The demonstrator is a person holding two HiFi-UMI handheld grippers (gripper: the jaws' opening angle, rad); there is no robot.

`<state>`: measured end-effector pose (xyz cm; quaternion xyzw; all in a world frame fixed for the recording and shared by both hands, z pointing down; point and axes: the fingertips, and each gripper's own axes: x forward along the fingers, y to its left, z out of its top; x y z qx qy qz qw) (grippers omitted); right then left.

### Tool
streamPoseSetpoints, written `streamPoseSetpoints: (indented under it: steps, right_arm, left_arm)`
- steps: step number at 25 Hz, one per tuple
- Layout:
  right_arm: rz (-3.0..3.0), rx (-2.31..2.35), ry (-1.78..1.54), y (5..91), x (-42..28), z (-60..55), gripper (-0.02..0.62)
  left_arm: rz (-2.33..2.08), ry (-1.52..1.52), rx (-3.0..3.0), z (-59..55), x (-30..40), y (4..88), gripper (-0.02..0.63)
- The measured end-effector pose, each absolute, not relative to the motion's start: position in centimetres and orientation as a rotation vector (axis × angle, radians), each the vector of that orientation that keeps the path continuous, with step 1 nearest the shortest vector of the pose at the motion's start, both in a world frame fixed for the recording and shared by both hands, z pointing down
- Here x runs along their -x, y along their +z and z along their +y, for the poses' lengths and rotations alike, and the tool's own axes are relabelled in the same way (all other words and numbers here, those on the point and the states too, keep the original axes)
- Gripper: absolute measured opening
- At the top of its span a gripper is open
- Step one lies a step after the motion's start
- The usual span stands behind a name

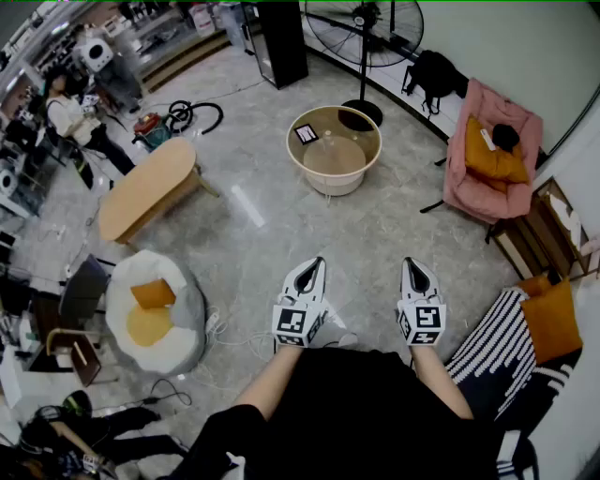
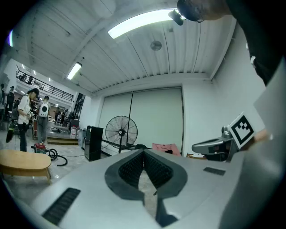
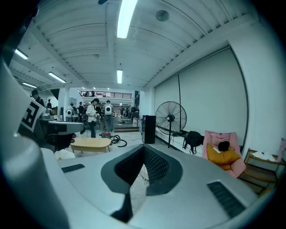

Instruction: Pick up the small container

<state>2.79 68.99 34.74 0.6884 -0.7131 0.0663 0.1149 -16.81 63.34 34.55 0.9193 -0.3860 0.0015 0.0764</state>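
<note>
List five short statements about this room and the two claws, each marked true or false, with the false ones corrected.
1. The left claw and right claw are both shut and empty. True.
2. The pink armchair is bare. False: an orange cushion lies in it.
3. The round beige glass-topped table stands ahead of the claws. True.
4. The oval wooden table is right of the round table. False: it is to its left.
5. The black pedestal fan stands beyond the round table. True.

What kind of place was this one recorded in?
Probably a big open indoor hall staged as a lounge, not a home: a pink armchair, a round glass table and a standing fan sit on a bare floor under strip lights.
</note>
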Motion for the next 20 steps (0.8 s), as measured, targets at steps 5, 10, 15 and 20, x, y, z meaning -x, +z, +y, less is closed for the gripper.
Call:
streamPoseSetpoints:
  steps: [5, 10, 15, 20]
  right_arm:
    - [-2.117, -2.023, 0.211, 35.1, -3.4, 68.7, 0.021]
    - [-2.146, -2.028, 0.174, 34.4, -3.9, 68.7, 0.021]
    - [-2.188, -1.996, 0.175, 34.8, -4.6, 69.5, 0.021]
    - [-2.176, -1.988, 0.266, 37.5, -4.8, 70.4, 0.021]
  left_arm:
    - [-1.180, -0.007, -2.760, 62.8, 16.0, 34.3, 0.020]
    - [-1.184, -0.025, -2.759, 62.9, 14.9, 33.9, 0.020]
    - [-1.204, -0.016, -2.770, 63.3, 13.6, 33.6, 0.020]
    - [-1.210, 0.041, -2.741, 63.7, 13.6, 35.6, 0.020]
